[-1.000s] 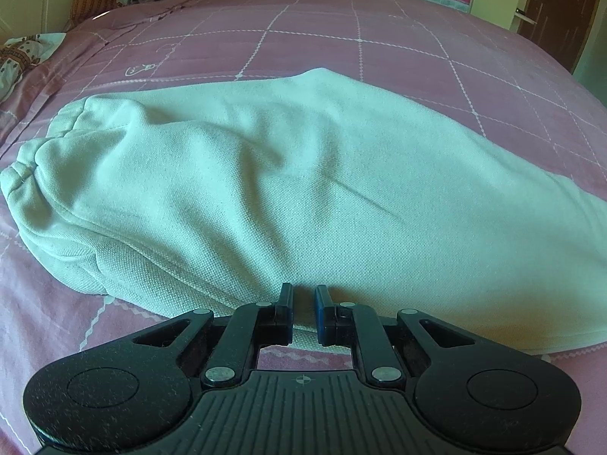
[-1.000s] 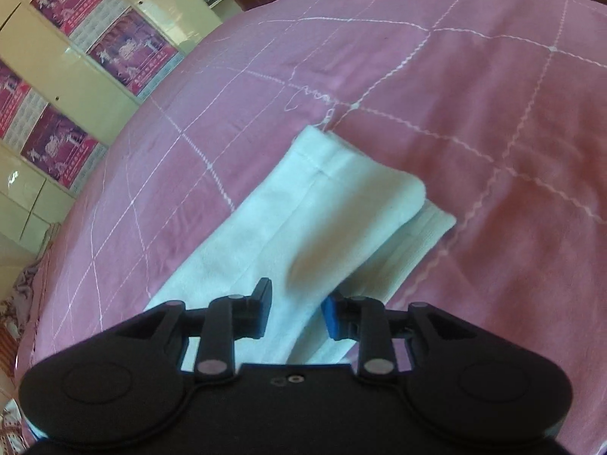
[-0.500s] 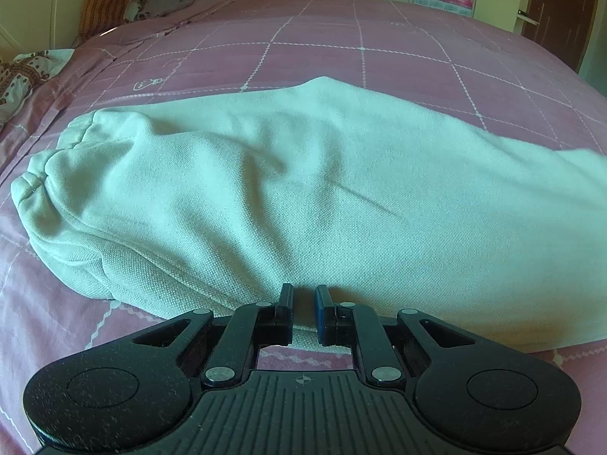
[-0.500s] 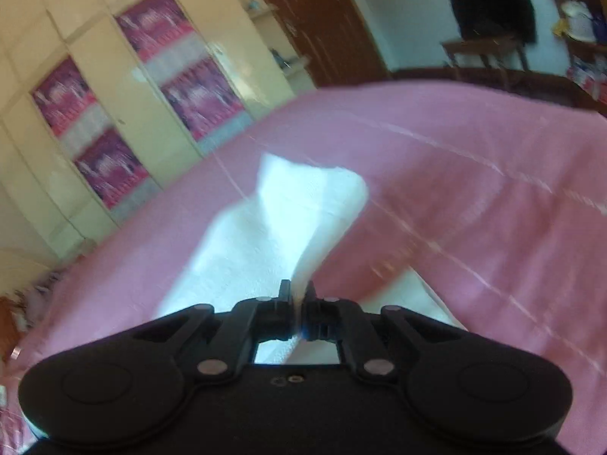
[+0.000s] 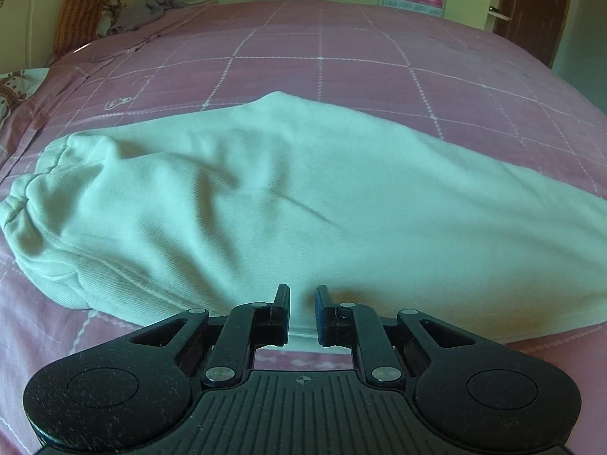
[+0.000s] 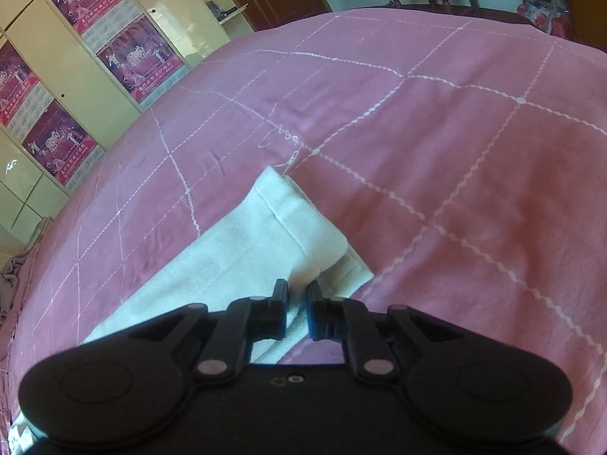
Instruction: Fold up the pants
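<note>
Left claw (image 5: 302,305): jaws narrow, pinched on the near edge of the white pants (image 5: 288,204), the cloth running between the fingers.

Right claw (image 6: 296,299): jaws nearly closed, gripping the pants at the leg end (image 6: 299,235), just behind the hems (two hems lie stacked, the upper one set slightly back from the lower).

Pants: lying lengthwise on a pink checked bedspread (image 6: 455,144), already doubled leg on leg; elastic waistband (image 5: 22,197) bunched at the left of the left view.

Purpose of grips: one claw at each end along the same long edge, probably so the leg end can be carried over toward the waistband.

Background: wardrobe with posters (image 6: 132,57); pillow (image 5: 81,19).
</note>
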Demonstrator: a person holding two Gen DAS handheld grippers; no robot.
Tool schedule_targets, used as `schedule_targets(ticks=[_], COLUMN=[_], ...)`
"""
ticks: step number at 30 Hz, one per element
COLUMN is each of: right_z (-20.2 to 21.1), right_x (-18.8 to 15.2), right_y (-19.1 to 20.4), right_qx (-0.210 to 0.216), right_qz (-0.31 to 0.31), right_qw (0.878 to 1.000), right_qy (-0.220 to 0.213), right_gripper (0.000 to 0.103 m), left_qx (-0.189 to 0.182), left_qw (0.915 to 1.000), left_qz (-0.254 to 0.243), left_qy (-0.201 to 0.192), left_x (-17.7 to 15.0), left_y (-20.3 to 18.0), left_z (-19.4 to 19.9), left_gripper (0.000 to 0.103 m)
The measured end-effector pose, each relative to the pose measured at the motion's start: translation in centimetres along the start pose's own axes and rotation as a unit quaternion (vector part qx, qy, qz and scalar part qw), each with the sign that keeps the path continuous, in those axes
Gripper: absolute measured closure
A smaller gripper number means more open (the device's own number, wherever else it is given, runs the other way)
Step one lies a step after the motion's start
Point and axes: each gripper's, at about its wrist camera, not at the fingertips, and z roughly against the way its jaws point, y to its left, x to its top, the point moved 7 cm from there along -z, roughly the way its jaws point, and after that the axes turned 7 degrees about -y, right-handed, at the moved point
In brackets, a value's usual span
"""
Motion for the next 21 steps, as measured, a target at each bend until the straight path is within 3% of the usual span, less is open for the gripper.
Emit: schedule_targets(ticks=[3,5,7,9,14,16,19,21], right_z=[-0.8,-0.2,0.9,1.7,0.0,-1.6,-3.2,-2.1], right_x=[-0.3,-0.5,0.1,0.9,0.9,0.0,-3.6,-6.0], right_y=[-0.3,-0.7,-1.1,-0.4,4.9,6.2,6.6,6.4], right_qx=[-0.033,-0.032,-0.045,-0.022,-0.012,-0.018,-0.024,-0.023], right_qz=[0.042,0.041,0.032,0.029,0.140,0.177,0.245,0.321], right_qw=[0.998,0.999,0.998,0.999,0.990,0.984,0.968,0.946], right_qy=[0.015,0.016,-0.005,-0.021,-0.020,-0.003,0.049,0.030], right_gripper=[0.097,0.097,0.084,0.084,0.082,0.082,0.081,0.081], left_qx=[-0.038,-0.060,-0.079,-0.091,-0.109,-0.092,-0.089,-0.094], left_qw=[0.9993,0.9982,0.9968,0.9957,0.9928,0.9920,0.9894,0.9893], left_qz=[0.000,0.000,-0.006,-0.013,-0.040,-0.074,-0.113,-0.111], left_qy=[0.008,0.004,0.008,0.011,0.030,0.044,0.023,0.015], left_x=[0.5,0.9,1.2,1.7,1.9,0.5,-1.3,-2.2], left_y=[-3.3,-5.5,-7.8,-10.0,-15.4,-16.1,-15.8,-15.0], left_z=[0.0,0.2,0.1,-0.3,-1.8,-2.8,-1.6,-0.7], left_gripper=[0.091,0.091,0.091,0.091,0.091,0.091,0.091,0.091])
